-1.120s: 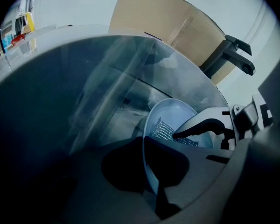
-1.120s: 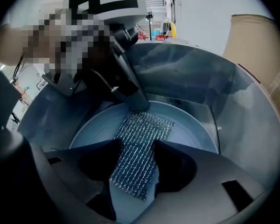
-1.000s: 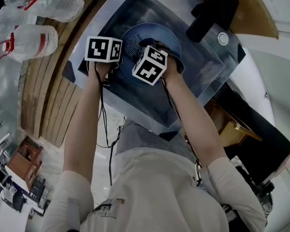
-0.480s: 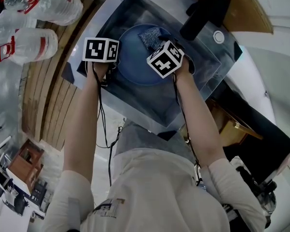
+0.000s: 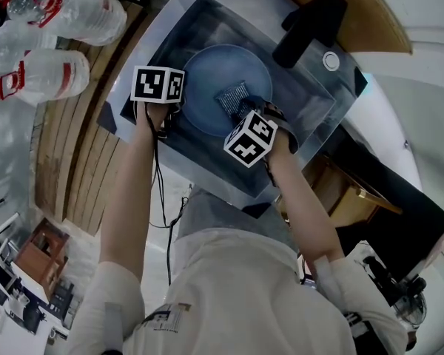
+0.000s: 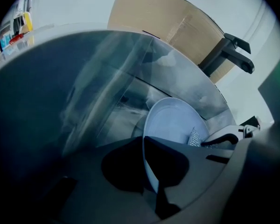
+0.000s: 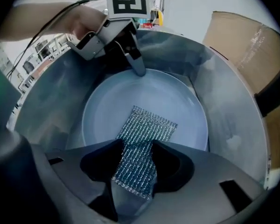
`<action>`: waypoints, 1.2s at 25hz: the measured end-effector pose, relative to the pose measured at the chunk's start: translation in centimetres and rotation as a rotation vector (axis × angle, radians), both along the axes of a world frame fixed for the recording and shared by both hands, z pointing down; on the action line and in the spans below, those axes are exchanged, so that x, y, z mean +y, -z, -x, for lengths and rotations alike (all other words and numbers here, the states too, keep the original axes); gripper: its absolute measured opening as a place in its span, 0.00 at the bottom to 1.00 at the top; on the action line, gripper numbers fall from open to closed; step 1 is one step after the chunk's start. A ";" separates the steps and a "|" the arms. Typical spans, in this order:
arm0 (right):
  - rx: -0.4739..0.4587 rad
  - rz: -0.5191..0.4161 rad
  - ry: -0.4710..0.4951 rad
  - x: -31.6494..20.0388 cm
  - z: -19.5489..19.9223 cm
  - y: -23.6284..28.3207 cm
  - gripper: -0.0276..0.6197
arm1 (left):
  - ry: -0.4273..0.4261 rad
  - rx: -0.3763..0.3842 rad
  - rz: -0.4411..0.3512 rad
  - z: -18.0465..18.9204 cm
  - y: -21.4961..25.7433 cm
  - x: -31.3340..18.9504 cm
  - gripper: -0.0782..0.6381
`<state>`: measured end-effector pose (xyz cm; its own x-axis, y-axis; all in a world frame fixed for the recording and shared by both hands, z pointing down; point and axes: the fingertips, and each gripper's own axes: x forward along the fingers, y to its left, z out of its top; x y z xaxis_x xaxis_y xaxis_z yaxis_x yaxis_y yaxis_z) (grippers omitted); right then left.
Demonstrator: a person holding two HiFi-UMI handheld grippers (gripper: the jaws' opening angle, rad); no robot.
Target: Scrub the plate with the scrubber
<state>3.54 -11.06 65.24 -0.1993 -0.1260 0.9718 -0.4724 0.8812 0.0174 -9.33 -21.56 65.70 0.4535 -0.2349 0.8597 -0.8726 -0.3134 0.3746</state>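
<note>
- The sink (image 5: 311,106) holds the plate, and the scrubbing step looks to be under way.
- The plate (image 7: 177,101) lies in the basin. In the head view its rim at 9 o'clock is pinched by the closed left gripper (image 6: 148,160).
- The right gripper (image 7: 136,169) has just been closing its jaws, which clamp the scrubber (image 7: 147,129). The mesh lies on the plate toward 5 o'clock.
- Next, the mesh probably needs sweeping flat across the rest of the face while the left gripper steadies the rim.
- No writing is readable, only the square markers (image 7: 127,1).

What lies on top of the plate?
A scrubber, pinched by the right tongs, whose jaws have just been closing. The left tongs clamp the plate rim. The surface under the scrubber is hidden.
</note>
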 end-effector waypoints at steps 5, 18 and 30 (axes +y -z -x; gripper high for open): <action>-0.119 -0.014 0.045 1.7 5.4 0.1 0.37 | -0.009 -0.005 0.000 -0.1 0.0 0.1 0.15; -0.181 -0.148 -0.095 -8.4 5.2 -0.1 0.39 | -0.014 0.013 0.020 -0.2 0.0 0.2 0.15; -0.089 -0.079 -0.231 -5.4 -2.7 0.0 0.38 | -0.027 0.011 0.028 -0.1 0.0 0.5 0.15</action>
<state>6.20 -16.41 65.26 -0.2410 -0.2532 0.9369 -0.6640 0.7471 0.0311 -9.26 -21.09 65.67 0.4692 -0.1988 0.8604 -0.8596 -0.3261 0.3934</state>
